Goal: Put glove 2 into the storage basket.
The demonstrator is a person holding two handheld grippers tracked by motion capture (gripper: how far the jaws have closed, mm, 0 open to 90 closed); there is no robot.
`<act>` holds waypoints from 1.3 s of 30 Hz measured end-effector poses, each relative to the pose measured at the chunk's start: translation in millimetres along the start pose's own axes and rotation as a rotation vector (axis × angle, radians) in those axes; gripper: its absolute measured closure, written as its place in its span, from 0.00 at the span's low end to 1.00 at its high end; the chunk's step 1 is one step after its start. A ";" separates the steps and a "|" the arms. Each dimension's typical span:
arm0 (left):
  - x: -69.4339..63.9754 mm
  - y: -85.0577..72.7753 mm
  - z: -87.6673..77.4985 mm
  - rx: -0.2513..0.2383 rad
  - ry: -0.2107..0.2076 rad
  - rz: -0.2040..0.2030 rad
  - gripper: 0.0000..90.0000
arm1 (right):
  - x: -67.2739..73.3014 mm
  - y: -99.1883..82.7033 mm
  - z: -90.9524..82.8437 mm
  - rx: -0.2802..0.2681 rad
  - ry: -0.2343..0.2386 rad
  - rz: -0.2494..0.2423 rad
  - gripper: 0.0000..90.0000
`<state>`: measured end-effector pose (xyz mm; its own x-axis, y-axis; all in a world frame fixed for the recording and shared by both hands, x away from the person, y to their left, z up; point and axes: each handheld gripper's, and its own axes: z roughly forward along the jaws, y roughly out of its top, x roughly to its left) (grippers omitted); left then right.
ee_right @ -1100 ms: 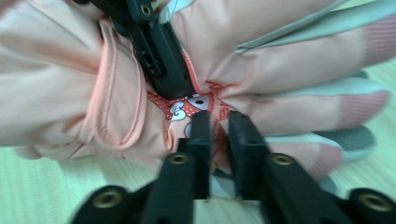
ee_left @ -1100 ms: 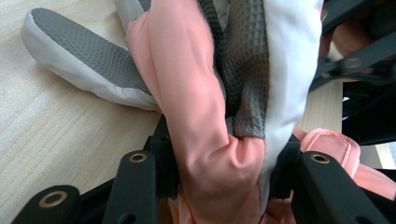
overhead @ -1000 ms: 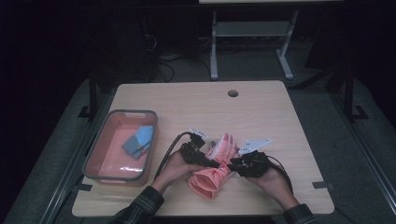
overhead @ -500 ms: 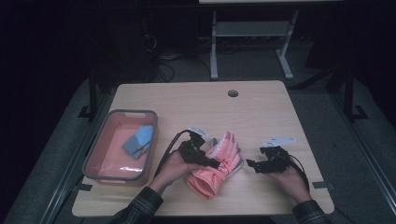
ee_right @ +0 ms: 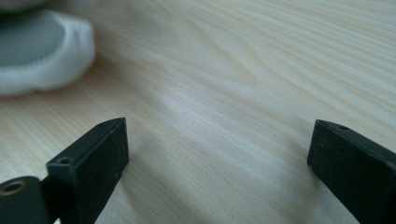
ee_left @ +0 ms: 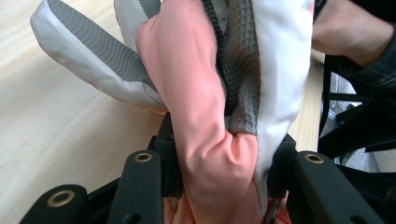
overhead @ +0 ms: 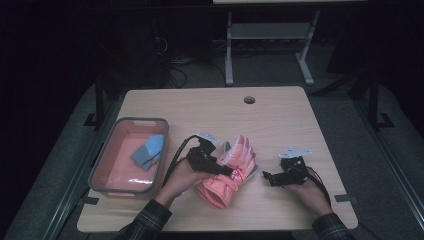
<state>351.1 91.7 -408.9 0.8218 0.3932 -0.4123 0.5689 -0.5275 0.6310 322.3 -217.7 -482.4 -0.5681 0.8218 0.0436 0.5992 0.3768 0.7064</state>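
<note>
L gripper (overhead: 227,171) jaws clamp a pink and white glove (overhead: 231,172) lying mid-worktop (overhead: 280,120); grip looks secured, move not yet made. R gripper (overhead: 266,177) jaws gape wide, empty, just right of the glove. Grey tub (overhead: 102,165) w/ blue cloth (overhead: 149,151) sits at left, path looks unobstructed.

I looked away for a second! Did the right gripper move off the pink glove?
Yes. The right gripper slid rightward off the pink glove, toward the table's right edge; jaws open.

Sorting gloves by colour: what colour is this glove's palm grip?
Grey, dotted texture, on the glove; left gripper view.
</note>
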 end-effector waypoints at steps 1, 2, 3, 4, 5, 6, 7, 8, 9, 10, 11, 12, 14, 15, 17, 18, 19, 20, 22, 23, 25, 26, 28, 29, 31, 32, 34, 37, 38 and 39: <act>-0.2 0.7 -3.1 -0.007 0.005 -0.002 0.66 | 0.0 0.0 0.1 0.000 0.001 -0.001 0.05; 0.0 1.1 -5.2 -0.010 0.010 -0.002 0.66 | -0.1 0.1 0.2 -0.001 0.001 -0.002 0.05; 0.3 1.4 -8.0 -0.013 0.018 -0.006 0.66 | 0.0 0.1 0.1 0.000 0.001 -0.001 0.05; 0.5 1.6 -10.8 -0.021 0.024 -0.006 0.66 | 0.0 0.0 0.1 0.000 0.001 -0.001 0.05; 1.1 1.8 -14.1 -0.025 0.029 -0.009 0.65 | 0.1 0.1 0.1 0.000 0.001 -0.001 0.05; 2.3 2.2 -17.1 -0.030 0.031 -0.010 0.65 | 0.0 0.1 0.2 0.000 0.001 -0.001 0.05; 3.4 3.1 -21.1 -0.032 0.036 -0.011 0.65 | 0.0 0.1 0.2 0.000 0.002 -0.002 0.05; 4.4 4.3 -24.5 -0.033 0.043 -0.010 0.65 | -0.1 0.1 0.2 0.000 0.002 -0.003 0.05; 4.9 5.7 -28.1 -0.034 0.049 -0.013 0.65 | 0.0 0.1 0.2 0.000 0.001 -0.003 0.05; 5.5 6.8 -30.7 -0.037 0.052 -0.011 0.65 | 0.0 0.1 0.2 0.000 0.002 -0.003 0.05; 5.9 8.0 -34.4 -0.041 0.056 -0.016 0.65 | -0.1 0.1 0.2 0.000 0.002 -0.003 0.05; 6.6 9.5 -38.1 -0.044 0.061 -0.018 0.65 | -0.1 0.1 0.2 0.000 0.001 -0.004 0.05; 7.2 12.1 -45.5 -0.046 0.076 -0.016 0.65 | -0.3 0.1 0.2 0.001 0.002 -0.006 0.05; 7.3 13.2 -50.0 -0.047 0.083 -0.018 0.65 | -0.2 0.1 0.2 0.000 0.002 -0.005 0.05; 7.9 14.2 -57.7 -0.050 0.090 -0.022 0.65 | -0.1 0.0 0.3 -0.001 0.001 -0.004 0.05; 8.7 14.4 -61.0 -0.048 0.095 -0.020 0.65 | -0.1 0.0 0.3 -0.001 0.001 -0.003 0.05; 9.6 14.6 -65.2 -0.051 0.098 -0.025 0.65 | -0.2 0.1 0.2 0.001 0.002 -0.005 0.05; 10.8 14.3 -69.2 -0.058 0.099 -0.031 0.65 | -0.1 0.1 0.2 0.000 0.001 -0.004 0.05; 13.6 13.6 -76.7 -0.069 0.101 -0.044 0.65 | -0.1 0.0 0.3 -0.002 0.001 -0.004 0.05; 16.0 13.5 -81.5 -0.066 0.106 -0.043 0.65 | -0.1 0.0 0.4 -0.002 0.001 -0.005 0.05; 18.4 12.7 -88.6 -0.073 0.114 -0.054 0.64 | -0.2 0.1 0.4 -0.002 0.002 -0.005 0.05; 19.8 12.3 -92.1 -0.075 0.115 -0.057 0.64 | -0.2 0.1 0.4 -0.002 0.002 -0.005 0.05; 21.4 11.5 -98.9 -0.081 0.123 -0.062 0.64 | -0.2 0.0 0.4 -0.002 0.001 -0.005 0.05; 21.4 11.5 -98.9 -0.081 0.123 -0.062 0.64 | -0.2 0.1 0.4 -0.002 0.002 -0.005 0.05; 23.2 10.4 -108.7 -0.085 0.133 -0.065 0.64 | -0.2 0.0 0.4 -0.002 0.001 -0.005 0.05; 23.7 10.1 -112.3 -0.088 0.136 -0.069 0.64 | -0.2 0.1 0.4 -0.002 0.002 -0.005 0.05; 25.0 9.5 -120.1 -0.094 0.149 -0.070 0.64 | -0.2 0.0 0.4 -0.002 0.001 -0.005 0.05; 26.6 7.7 -132.2 -0.108 0.168 -0.081 0.64 | -0.1 0.0 0.4 -0.002 0.001 -0.005 0.05; 27.8 6.8 -136.2 -0.114 0.171 -0.086 0.64 | -0.2 0.0 0.4 -0.002 0.001 -0.005 0.05; 29.2 5.8 -140.3 -0.115 0.175 -0.090 0.64 | -0.1 0.0 0.4 -0.002 0.001 -0.005 0.05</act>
<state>374.0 205.8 -325.2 0.7446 0.5644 -0.3564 0.6241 -0.3993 0.6716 322.5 -217.7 -482.6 -0.5715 0.8196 0.0412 0.5954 0.3796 0.7081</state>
